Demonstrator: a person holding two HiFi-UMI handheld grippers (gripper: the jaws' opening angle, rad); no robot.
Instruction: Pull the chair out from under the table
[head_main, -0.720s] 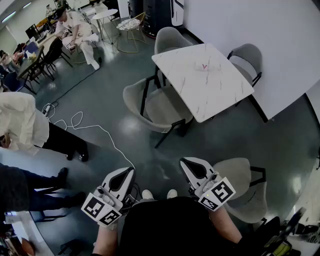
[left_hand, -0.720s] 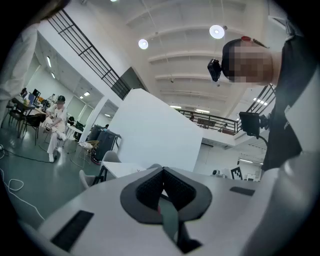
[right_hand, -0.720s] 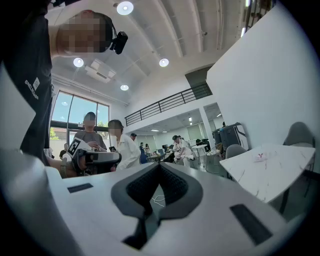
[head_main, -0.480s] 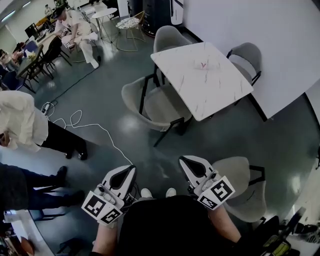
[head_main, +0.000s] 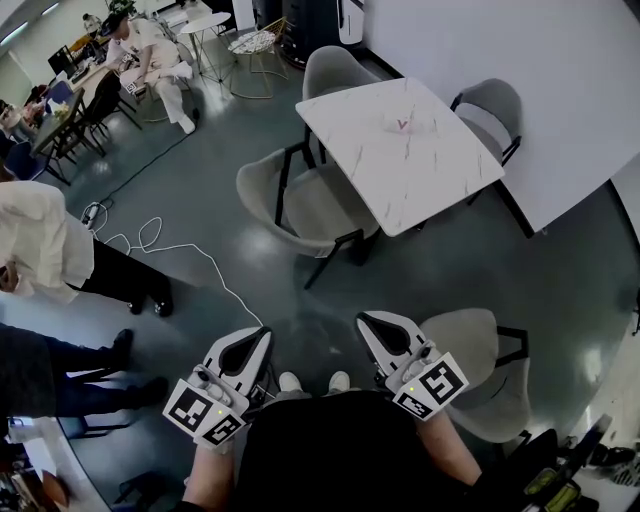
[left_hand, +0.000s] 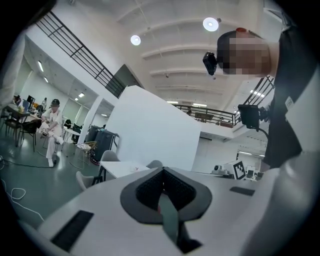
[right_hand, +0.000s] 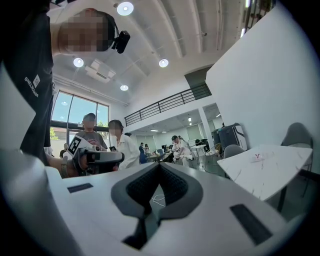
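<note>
Close to the lower edge of the head view, the left hand-held gripper (head_main: 255, 340) and the right hand-held gripper (head_main: 372, 328) are pointing level above the grey-green floor (head_main: 240, 190), one on each side of the wearer's light shoes (head_main: 312, 383), and they are touching nothing. Each gripper view is showing its two jaws pressed together at the tips, with nothing between them. The left marker cube (head_main: 205, 415) and the right marker cube (head_main: 432, 385) are showing black-and-white square patterns only, with no words on them. The chair (head_main: 300, 205), grey with dark legs, is standing well ahead of both grippers, at the near left side of the white marble desk (head_main: 450, 175). Its seat is reaching partly under the desk top and its curved back is facing the open floor. A second grey chair (head_main: 335, 68) is standing at the far side of the desk, a third grey chair (head_main: 490, 105) at its right side, and a fourth grey chair (head_main: 485, 365) just beside the right hand-held gripper. A small white card (head_main: 404, 124) is lying on the desk and is bearing a red mark like the letter V or Y; I cannot tell which. White print is running along the dark shirt (right_hand: 35, 85) in the right gripper view, but it is too small to read. A white cable (head_main: 165, 248) is curling on the floor at the left.
</note>
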